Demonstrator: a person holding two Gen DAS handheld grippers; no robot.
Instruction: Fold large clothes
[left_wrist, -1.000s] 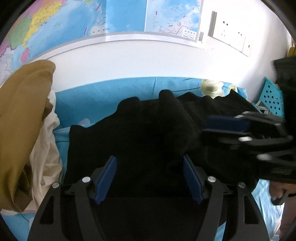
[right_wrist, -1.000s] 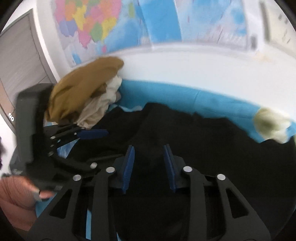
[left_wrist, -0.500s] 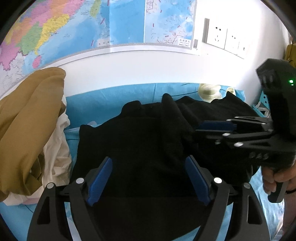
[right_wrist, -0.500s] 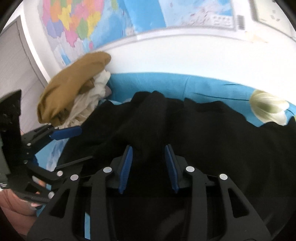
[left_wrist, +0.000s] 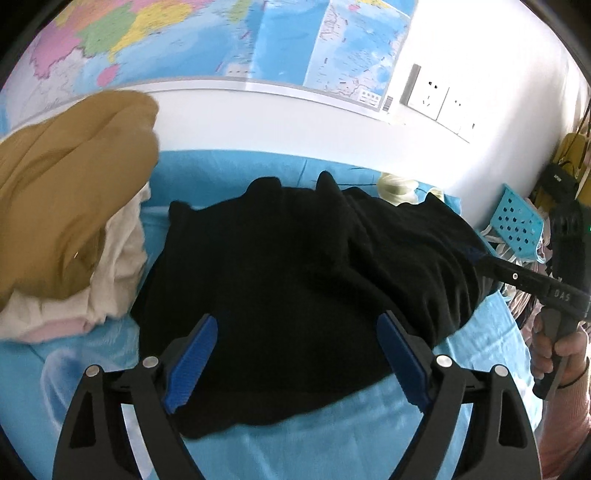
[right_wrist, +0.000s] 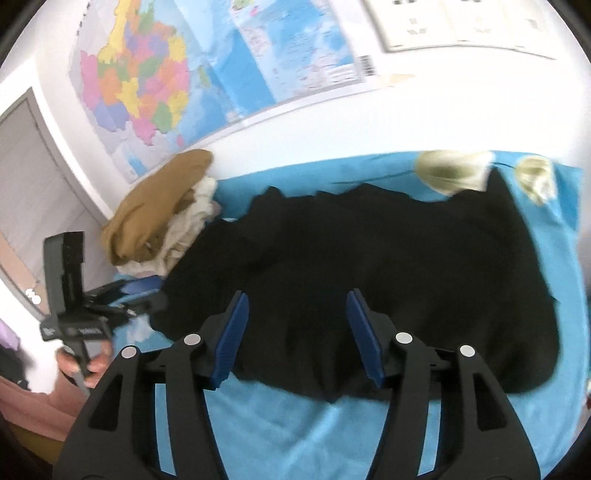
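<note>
At the bed's left edge a heap of clothes (left_wrist: 70, 221) sits beside my black garment (left_wrist: 303, 280), which lies crumpled mid-bed (left_wrist: 332, 439), long axis running left to right along the wall. My left gripper (left_wrist: 295, 365) and right gripper (right_wrist: 297, 336) both hang wide, holding nothing. It looks soft and floppy; I'd pinch the near hem corners.
</note>
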